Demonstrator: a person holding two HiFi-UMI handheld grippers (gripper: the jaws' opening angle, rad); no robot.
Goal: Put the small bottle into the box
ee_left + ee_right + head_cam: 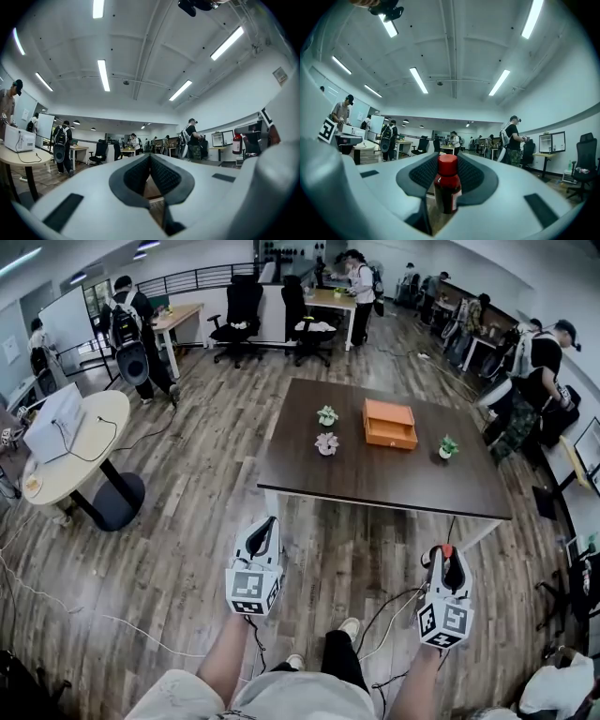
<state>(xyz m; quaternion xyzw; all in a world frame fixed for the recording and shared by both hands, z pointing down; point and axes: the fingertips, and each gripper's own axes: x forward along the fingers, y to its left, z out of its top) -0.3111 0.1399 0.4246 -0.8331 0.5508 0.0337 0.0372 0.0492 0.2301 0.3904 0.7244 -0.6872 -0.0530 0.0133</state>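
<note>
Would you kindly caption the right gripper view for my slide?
Right gripper holds the small red-capped bottle upright between its jaws.

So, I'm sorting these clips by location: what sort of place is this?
Most likely an open-plan office or lab: desks with rolling office chairs, a whiteboard, and long ceiling strip lights.

A head-mounted camera looks steeply down over the left gripper (266, 524) and right gripper (447, 557) toward the table (375, 474). Each gripper camera (wide-angle, both) sits close behind its jaws, facing level across the same office (131, 140).
</note>
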